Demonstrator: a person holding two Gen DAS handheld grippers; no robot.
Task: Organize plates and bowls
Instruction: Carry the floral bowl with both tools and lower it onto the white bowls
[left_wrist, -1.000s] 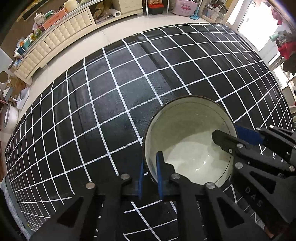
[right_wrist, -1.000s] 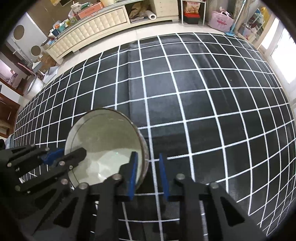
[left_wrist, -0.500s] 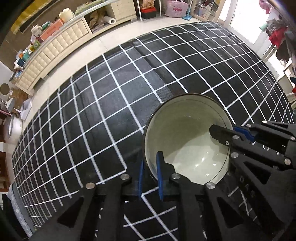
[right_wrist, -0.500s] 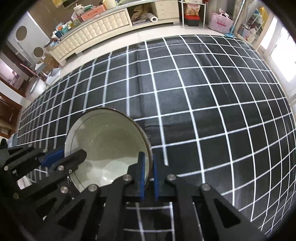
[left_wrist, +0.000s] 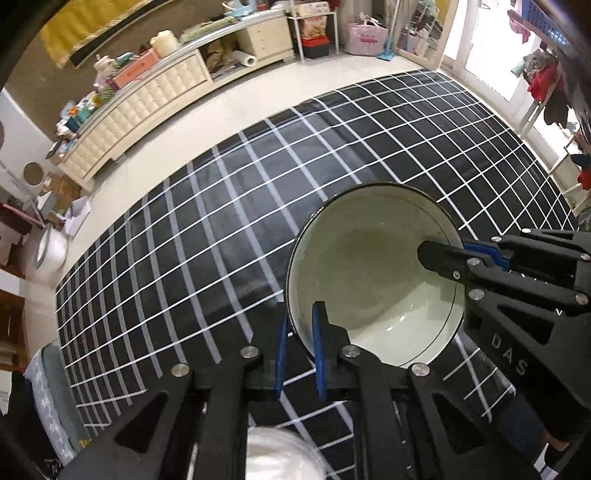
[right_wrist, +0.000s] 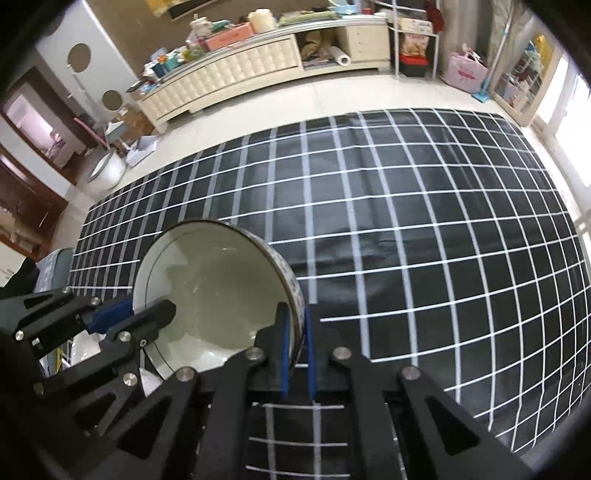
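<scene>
Right now the bowl (left_wrist: 373, 280) is pinched by its rim at 2 opposite points, and that is where the risk sits. Nearest the left wrist camera, the left gripper (left_wrist: 298, 347) is clamped on the near edge of the rim, one blue pad inside the wall and one outside. Across the bowl, the right gripper (right_wrist: 295, 345) bites the opposite edge the same way, its pads tight on the thin wall. The bowl appears lifted clear of the black grid cloth (right_wrist: 406, 221), though how far above it the pictures do not show.

Both grips rest on a smooth, glazed, curved wall, so a slip is the main hazard as I judge it: if either hand tilts or the 2 hands drift apart or together, the rim could slide out of a pad and the bowl would swing on the other grip, then drop and chip. Twisting one wrist against the other could also lever the rim loose. A blurred white round object (left_wrist: 284, 456) lies at the bottom edge of the left view; it might be struck if the bowl comes down blindly there.

For writing, the letters "DAS" (left_wrist: 508, 354) read on the right gripper's finger. Labels on the boxes along the far cream cabinet (right_wrist: 236, 79) are too small to read.
</scene>
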